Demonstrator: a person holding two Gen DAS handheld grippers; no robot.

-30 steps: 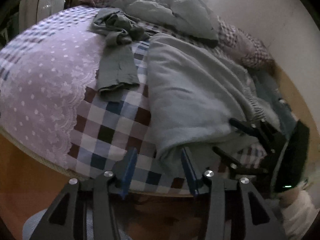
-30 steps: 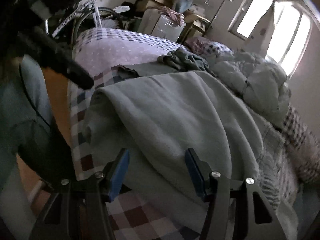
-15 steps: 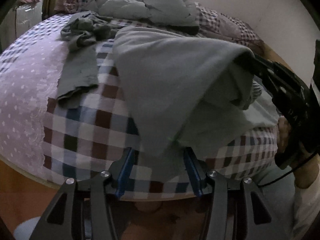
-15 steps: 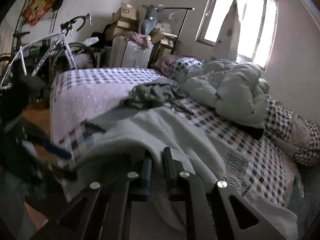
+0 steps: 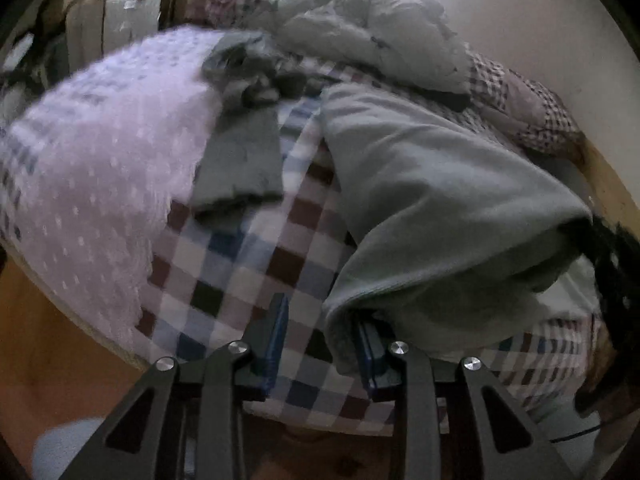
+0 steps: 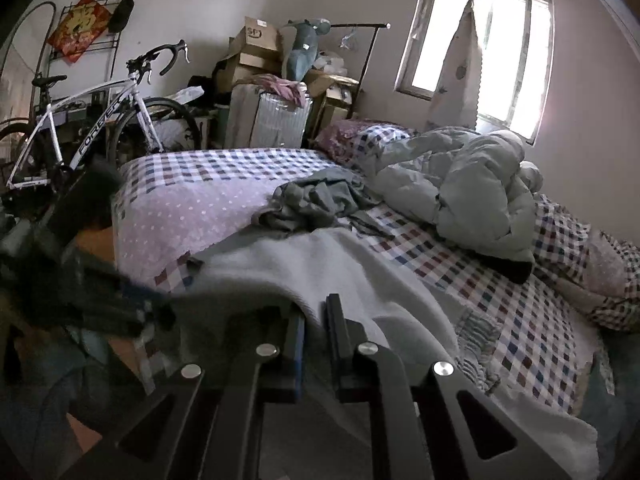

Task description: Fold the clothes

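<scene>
On the bed (image 5: 248, 264), with right gripper (image 6: 316, 320) clamped on the garment (image 5: 440, 208) and left gripper (image 5: 320, 332) fingers apart around its edge, a neat fold wants both corners level and taut.

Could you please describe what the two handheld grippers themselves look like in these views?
Both are alike. The left gripper and the right gripper each have two flat blue finger pads set on black angular arms with triangular cut-outs and round silver bolt heads. No lettering is legible on either. In the left wrist view a thin dark cable trails at the lower right.
</scene>
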